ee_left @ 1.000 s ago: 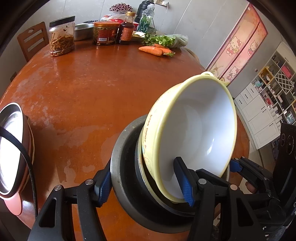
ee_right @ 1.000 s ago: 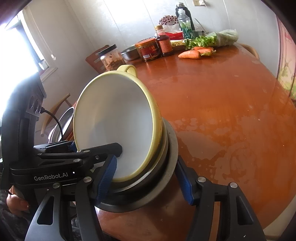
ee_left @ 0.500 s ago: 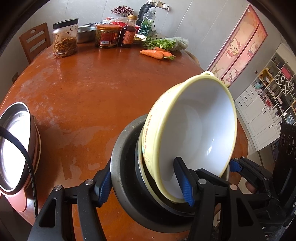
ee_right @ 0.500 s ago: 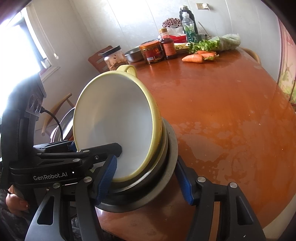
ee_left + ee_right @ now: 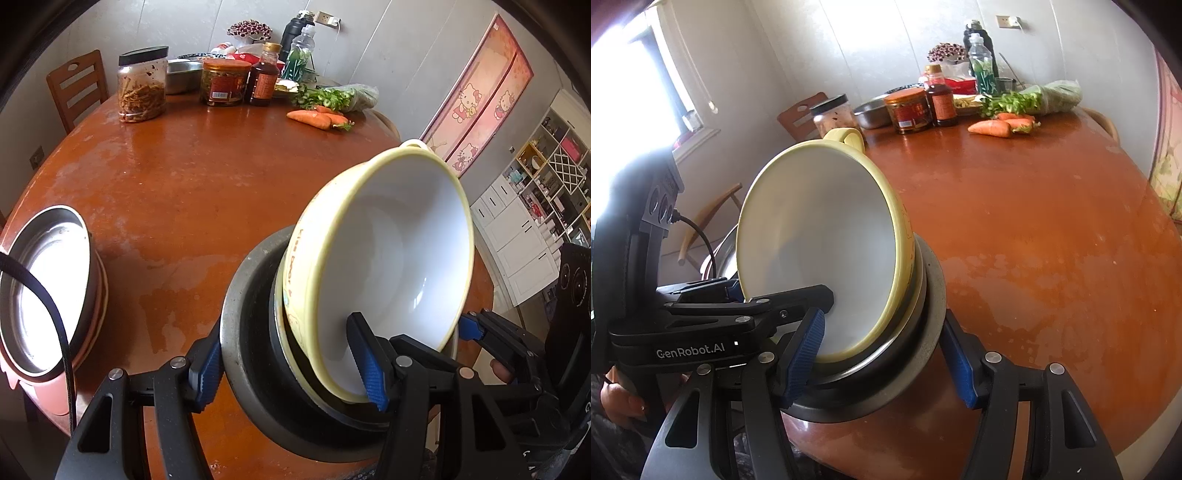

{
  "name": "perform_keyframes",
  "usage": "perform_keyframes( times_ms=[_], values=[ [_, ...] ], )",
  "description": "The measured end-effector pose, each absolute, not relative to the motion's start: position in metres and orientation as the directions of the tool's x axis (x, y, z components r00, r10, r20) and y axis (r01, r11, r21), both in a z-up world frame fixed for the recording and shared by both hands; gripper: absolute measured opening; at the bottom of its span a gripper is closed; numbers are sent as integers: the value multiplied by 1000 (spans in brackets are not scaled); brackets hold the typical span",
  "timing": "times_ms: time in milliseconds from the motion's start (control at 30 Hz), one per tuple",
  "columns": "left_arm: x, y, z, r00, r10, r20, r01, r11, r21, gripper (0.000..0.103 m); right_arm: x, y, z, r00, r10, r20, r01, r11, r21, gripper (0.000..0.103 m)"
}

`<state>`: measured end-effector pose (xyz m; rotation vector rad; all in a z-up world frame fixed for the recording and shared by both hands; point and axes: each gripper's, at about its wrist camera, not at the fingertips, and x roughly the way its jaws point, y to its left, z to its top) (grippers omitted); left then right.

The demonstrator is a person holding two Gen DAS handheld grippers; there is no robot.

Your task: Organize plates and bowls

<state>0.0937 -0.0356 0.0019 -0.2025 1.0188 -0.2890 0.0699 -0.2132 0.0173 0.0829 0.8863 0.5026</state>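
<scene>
A: What is changing over this last second?

B: Very little in the grip. The left hand-held gripper (image 5: 291,365) is staying clamped on the nested stack, one pad against the outside of the grey metal bowl (image 5: 251,354), the other inside the yellow bowl (image 5: 388,258). The right hand-held gripper (image 5: 882,365) is pinching the opposite edge of the same stack the same way. Both are partly closed, about as wide as the stack's rim.

A: So what is moving?

B: Only the view. The jars (image 5: 142,85) and carrots (image 5: 317,118) on the far side of the bench (image 5: 192,192) are sliding lower in the picture, so the stack seems to be tipping or drifting slightly.

A: And where is the stack?

B: Tilted, at the near edge of the bench. A steel bowl on a pink dish (image 5: 48,288) is sitting at the near left.

A: Meaning?

B: I judge the stack is being carried and is yet to be set down.
</scene>
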Motion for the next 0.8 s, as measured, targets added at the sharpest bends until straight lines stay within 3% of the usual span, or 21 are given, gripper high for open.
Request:
perform_keyframes(
  times_ms=[800],
  values=[
    [90, -15, -18, 469, -309, -827, 103, 949, -297, 62, 79, -194, -3, 478, 466, -745, -402, 870, 286, 64]
  ],
)
